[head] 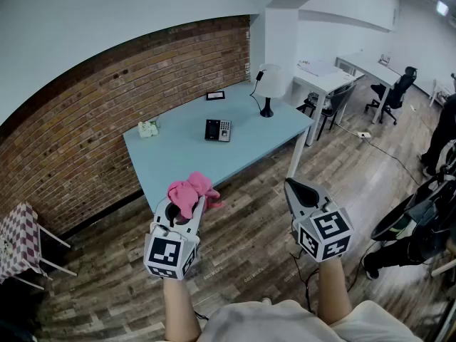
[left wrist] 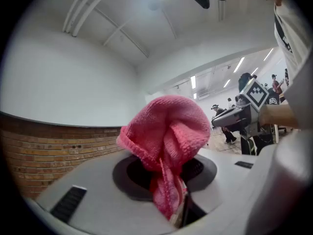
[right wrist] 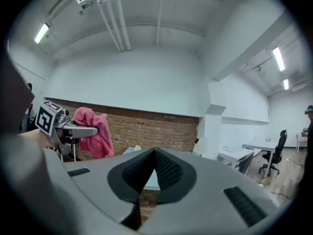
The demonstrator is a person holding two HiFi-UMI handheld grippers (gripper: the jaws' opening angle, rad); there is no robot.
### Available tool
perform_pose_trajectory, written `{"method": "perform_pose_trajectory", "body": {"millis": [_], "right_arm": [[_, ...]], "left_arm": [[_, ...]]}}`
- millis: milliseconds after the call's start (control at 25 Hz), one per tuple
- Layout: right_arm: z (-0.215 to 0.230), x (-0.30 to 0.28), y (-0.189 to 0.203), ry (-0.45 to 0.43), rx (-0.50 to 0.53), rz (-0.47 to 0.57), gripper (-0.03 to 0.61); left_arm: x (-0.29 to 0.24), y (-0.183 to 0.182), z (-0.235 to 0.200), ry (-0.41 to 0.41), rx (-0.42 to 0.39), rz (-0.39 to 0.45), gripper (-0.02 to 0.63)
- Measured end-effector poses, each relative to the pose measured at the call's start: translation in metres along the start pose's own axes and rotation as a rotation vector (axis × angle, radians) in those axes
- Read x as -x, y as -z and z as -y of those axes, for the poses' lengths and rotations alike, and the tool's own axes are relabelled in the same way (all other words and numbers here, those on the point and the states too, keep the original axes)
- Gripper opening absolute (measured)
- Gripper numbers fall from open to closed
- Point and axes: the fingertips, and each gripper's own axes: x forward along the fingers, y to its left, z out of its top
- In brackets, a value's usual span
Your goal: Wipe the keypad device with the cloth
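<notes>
The keypad device (head: 218, 130) is a dark flat unit lying near the middle of the light blue table (head: 185, 155). My left gripper (head: 187, 206) is shut on a pink cloth (head: 191, 192), held in front of the table's near edge; the cloth bunches up above the jaws (left wrist: 168, 131). My right gripper (head: 297, 189) is shut with nothing in it, to the right of the table's front corner, and its jaws meet in a point (right wrist: 155, 153). From the right gripper view the left gripper (right wrist: 73, 129) and its hanging cloth (right wrist: 93, 131) show at the left.
On the table stand a white lamp with a black base (head: 268, 91), a small black frame (head: 215, 95) and a pale green object (head: 147, 128). A brick wall (head: 85, 112) runs behind. White desks and office chairs (head: 388, 95) stand at the right; a checkered stool (head: 18, 237) is at the left.
</notes>
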Motion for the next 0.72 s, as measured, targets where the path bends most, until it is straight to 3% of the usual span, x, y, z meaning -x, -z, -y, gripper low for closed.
{"method": "perform_pose_trajectory", "body": {"millis": [160, 400, 720], "right_arm": [[0.003, -0.005, 0.005, -0.008, 0.008, -0.018, 0.018], [0.017, -0.008, 0.008, -0.044, -0.074, -0.006, 0.020], [0.021, -0.002, 0.019, -0.153, -0.083, 0.003, 0.020]], "left_arm": [[-0.009, -0.001, 0.006, 0.014, -0.017, -0.007, 0.140], [-0.019, -0.001, 0.022, 0.026, -0.035, -0.030, 0.140], [-0.022, 0.007, 0.051, 0.001, -0.039, -0.066, 0.140]]}}
